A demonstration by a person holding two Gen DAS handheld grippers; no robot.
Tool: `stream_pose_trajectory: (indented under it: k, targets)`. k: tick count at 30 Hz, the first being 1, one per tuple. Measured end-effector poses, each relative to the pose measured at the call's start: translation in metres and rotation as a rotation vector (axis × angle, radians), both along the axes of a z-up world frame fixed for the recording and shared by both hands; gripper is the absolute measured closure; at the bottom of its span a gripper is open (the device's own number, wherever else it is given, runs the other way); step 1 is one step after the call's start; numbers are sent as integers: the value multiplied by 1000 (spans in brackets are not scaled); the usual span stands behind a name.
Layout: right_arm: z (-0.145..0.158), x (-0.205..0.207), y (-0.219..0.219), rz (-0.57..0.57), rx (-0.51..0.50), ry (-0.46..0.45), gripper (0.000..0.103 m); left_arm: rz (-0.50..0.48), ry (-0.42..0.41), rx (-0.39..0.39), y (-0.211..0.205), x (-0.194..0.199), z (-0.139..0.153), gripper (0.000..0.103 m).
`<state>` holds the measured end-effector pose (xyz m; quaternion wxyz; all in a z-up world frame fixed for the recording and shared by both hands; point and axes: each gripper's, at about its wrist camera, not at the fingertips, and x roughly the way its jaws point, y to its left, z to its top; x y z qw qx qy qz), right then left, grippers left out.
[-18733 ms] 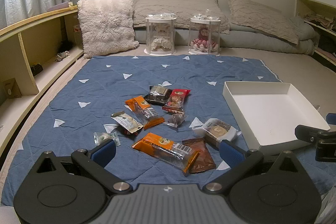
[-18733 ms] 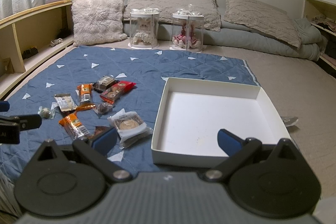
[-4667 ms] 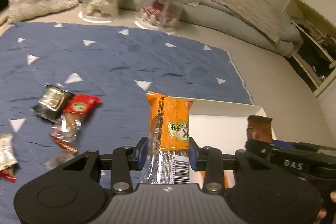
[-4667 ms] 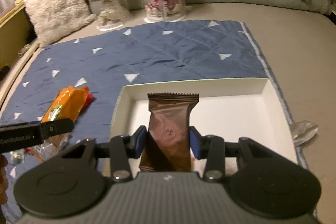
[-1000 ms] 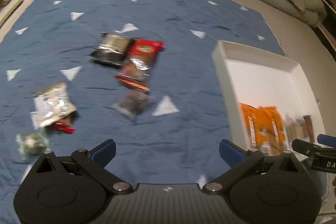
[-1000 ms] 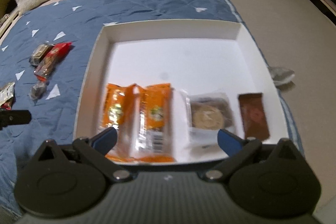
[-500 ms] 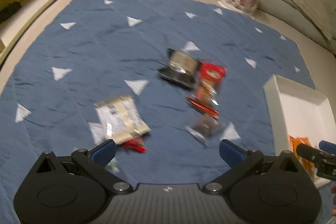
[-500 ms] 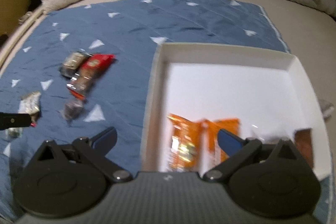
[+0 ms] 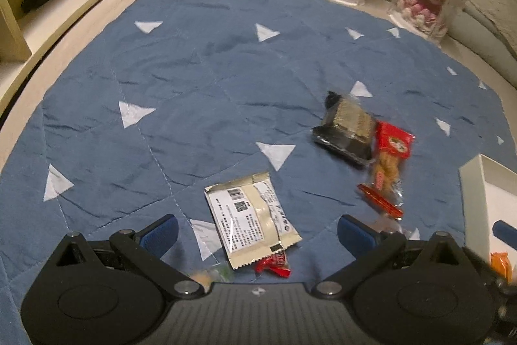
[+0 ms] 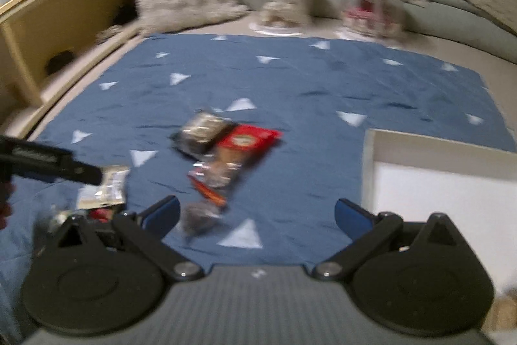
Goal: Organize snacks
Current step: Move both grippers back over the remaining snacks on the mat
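Snacks remaining on blue quilt: cream packet nearest my left tool, jaws apart, empty. Right tool likewise apart. Advice: straddle packet's narrow width; white tray at quilt's right edge.

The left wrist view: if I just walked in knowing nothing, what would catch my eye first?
Probably the blue quilted mat dotted with white triangles, which fills most of the view. A few snack packets lie scattered on it: a cream packet face down between the fingers of the open left gripper, and further right a dark packet touching a red packet. The corner of a white tray shows at the right edge.
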<state>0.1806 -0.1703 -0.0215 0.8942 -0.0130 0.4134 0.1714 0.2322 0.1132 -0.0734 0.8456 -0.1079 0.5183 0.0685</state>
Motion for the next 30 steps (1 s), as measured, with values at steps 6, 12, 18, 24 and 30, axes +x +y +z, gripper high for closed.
stream_pose_trajectory:
  k: [6,12,18,24,30]
  targets:
    - [-15,10,17,125,-3,-6,0,9,54,-51,5,7,-10,0]
    - [-23,20,23,239,-39,27,13,-6,75,-96,22,-4,-18,0]
    - [-29,19,39,336,-67,48,24,-48,75,-110,30,-18,-20,9]
    - [-37,21,53,372,-80,70,26,-117,79,-82,26,-27,-21,37]
    - [-46,28,60,385,-105,97,29,-182,85,-42,21,-40,-26,41]
